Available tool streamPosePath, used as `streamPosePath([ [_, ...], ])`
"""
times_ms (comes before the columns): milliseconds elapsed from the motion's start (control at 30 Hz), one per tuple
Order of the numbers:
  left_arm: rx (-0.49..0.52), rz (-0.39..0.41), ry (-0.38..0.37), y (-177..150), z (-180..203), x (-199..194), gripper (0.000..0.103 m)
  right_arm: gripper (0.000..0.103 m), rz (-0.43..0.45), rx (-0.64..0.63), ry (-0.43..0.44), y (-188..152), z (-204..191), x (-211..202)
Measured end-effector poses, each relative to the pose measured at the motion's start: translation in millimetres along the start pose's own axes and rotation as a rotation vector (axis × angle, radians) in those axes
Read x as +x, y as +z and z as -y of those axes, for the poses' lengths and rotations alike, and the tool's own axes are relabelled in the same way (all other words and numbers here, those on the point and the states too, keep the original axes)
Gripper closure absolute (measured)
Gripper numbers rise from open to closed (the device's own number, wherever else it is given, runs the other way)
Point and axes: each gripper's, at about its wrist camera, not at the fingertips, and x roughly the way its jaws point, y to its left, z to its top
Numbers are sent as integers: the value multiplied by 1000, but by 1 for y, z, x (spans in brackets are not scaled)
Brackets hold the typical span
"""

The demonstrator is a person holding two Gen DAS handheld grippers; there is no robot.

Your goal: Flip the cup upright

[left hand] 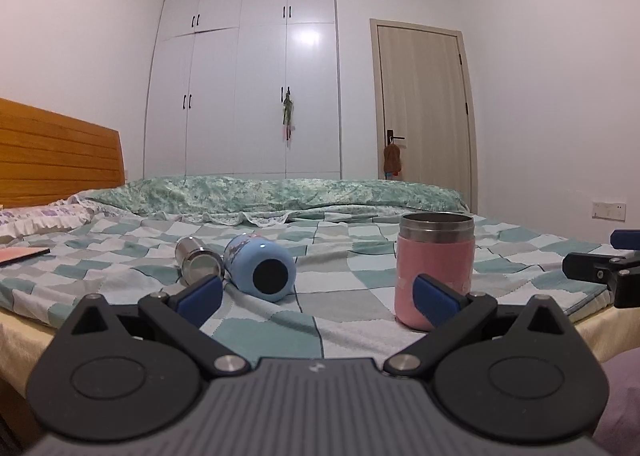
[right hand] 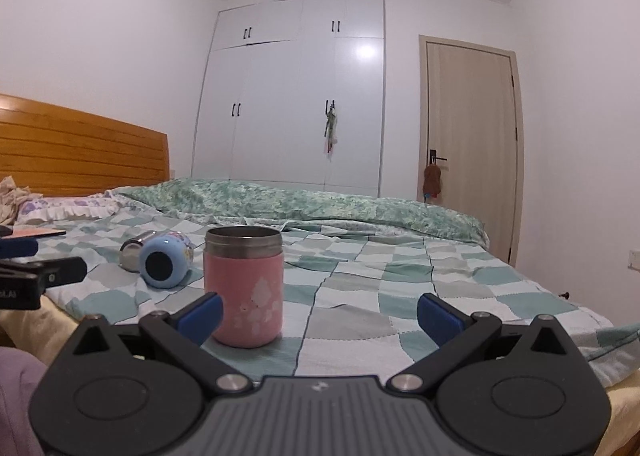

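A pink cup with a steel rim stands upright on the checked bedspread; it also shows in the right wrist view. A light blue cup lies on its side with its dark base toward me, also in the right wrist view. A steel cup lies on its side just left of it, also in the right wrist view. My left gripper is open and empty, near the bed's front edge. My right gripper is open and empty, with the pink cup by its left finger.
The bed has a wooden headboard at left and a green quilt along the far side. A flat reddish object lies at far left. The other gripper shows at each view's edge. A wardrobe and a door stand behind.
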Motion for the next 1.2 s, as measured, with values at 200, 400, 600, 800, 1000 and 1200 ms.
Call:
streamPosePath([
  [200,-2,-5,-2,-1,-1,2,0,0,6,1,-8,-2,2,0],
  [400,-3,-8,-8,-1,-1,3,0,0,6,11,-14,-2,4,0],
  [600,0,-5,-10,-1,-1,3,0,0,7,10,-14,-2,4,0],
  [800,-1,-6,-10,-1,-1,3,0,0,7,12,-14,-2,5,0],
  [1000,0,-5,-10,-1,-1,3,0,0,7,11,-14,-2,5,1],
  [1200,-1,-2,-13,-1,0,2,0,0,8,12,-14,-2,5,0],
])
